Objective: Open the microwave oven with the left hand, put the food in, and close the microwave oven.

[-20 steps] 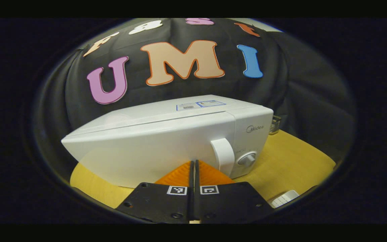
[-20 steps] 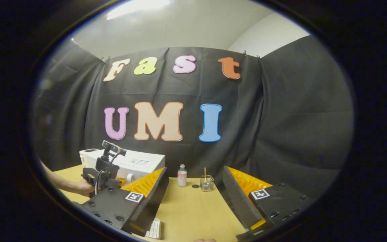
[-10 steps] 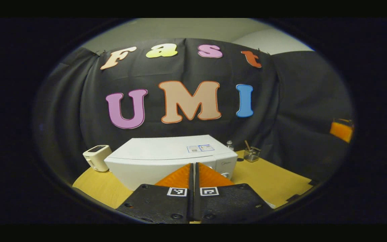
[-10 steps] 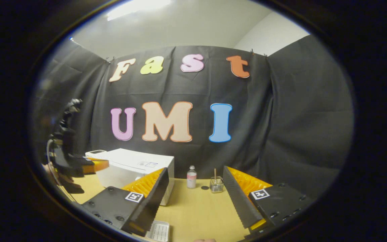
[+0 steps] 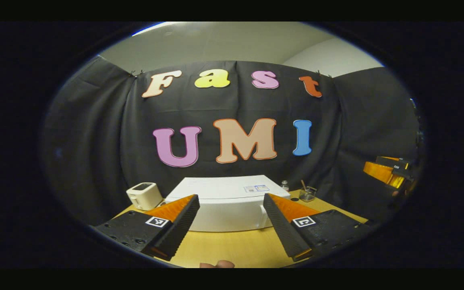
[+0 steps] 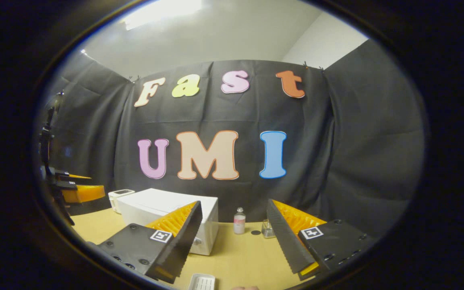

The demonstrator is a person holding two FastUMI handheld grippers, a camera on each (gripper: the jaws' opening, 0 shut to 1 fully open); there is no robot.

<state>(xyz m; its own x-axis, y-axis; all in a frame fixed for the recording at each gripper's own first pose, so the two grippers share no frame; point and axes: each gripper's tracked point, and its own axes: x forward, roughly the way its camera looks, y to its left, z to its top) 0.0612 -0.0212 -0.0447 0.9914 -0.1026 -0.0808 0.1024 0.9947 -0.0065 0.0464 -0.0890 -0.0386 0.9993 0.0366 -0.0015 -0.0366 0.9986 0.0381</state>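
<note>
Left gripper [image 5: 230, 215]: jaws spread, empty, facing microwave [image 5: 228, 201].
Right gripper [image 6: 232, 233]: jaws spread, empty, right of microwave.
Microwave: closed, on tabletop [image 5: 232, 247].

A recording booth: black cloth wall [image 6: 353, 153] behind a wooden table [image 6: 240, 257] bearing a microwave [image 5: 228, 203].

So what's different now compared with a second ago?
The left gripper has pulled back and up from the microwave, and its fingers, pressed together before, now stand open with nothing between them. The right gripper stays open and empty. The microwave door stays closed; the bottle and glass haven't moved.
</note>
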